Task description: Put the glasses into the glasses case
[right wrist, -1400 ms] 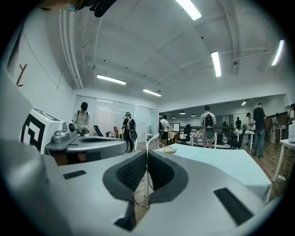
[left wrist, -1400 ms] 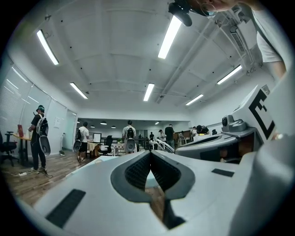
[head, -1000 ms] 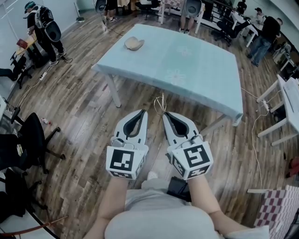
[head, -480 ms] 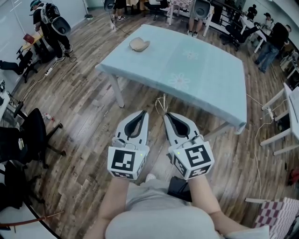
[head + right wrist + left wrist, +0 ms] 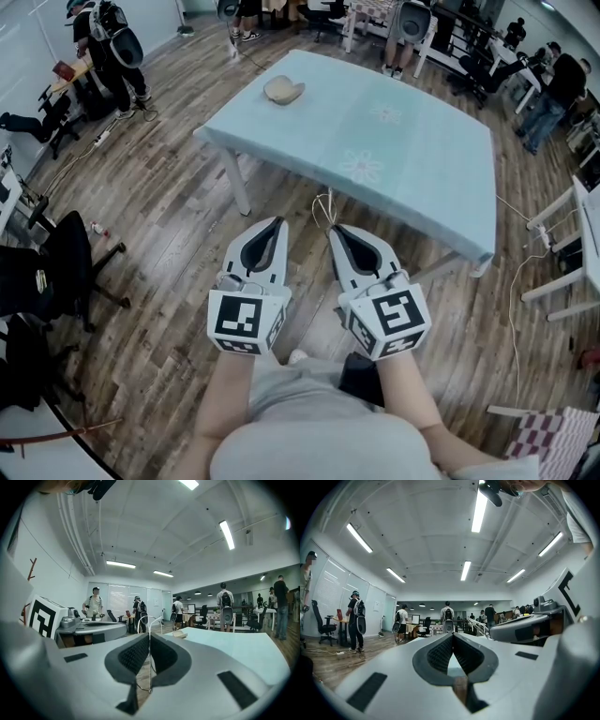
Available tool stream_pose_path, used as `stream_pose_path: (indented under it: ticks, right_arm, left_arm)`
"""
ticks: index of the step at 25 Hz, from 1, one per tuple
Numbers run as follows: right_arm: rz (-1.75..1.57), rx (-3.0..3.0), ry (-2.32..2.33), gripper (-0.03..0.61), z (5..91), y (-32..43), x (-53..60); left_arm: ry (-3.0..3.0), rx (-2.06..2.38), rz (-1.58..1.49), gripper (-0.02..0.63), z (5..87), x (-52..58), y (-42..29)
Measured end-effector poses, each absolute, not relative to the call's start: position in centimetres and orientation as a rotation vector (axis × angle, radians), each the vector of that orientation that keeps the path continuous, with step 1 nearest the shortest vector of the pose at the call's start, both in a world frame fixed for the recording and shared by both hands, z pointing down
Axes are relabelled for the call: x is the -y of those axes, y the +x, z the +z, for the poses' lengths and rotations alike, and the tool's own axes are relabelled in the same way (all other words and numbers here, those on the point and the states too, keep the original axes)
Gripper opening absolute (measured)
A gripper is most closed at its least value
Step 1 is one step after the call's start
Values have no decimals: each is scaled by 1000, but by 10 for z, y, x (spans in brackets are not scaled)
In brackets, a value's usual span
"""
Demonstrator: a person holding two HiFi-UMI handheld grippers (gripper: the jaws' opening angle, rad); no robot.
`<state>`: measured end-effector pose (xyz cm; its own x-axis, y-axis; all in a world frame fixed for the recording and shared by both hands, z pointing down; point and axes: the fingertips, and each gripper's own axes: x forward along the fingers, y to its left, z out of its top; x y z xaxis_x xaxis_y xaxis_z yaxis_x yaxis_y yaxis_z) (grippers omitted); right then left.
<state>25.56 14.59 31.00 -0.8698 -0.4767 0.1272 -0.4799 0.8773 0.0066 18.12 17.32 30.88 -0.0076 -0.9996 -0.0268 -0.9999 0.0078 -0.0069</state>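
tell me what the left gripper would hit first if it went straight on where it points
Probably the near edge of the table: the left gripper, shut and empty, points at it with nothing between. Height is unclear, so it might skim over its top instead.

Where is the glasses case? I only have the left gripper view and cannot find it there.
Observer: In the head view, the beige oval glasses case lies near the far left corner of the light blue table.
Operator: Are the glasses in hand?
Observer: Yes. The right hand-held gripper is shut on the thin wire-framed glasses.
Operator: Is it over the table yet?
Observer: No. It hangs above the wooden plank floor, short of the table's near edge.
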Motion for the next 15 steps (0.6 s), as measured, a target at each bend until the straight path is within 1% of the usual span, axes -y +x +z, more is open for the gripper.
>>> stream_pose_path:
  ticks: [15]
  right_arm:
    - [57, 2930, 821, 12, 314, 243, -117]
  left_arm:
    - [-2206, -2147, 12, 9, 304, -140, 160]
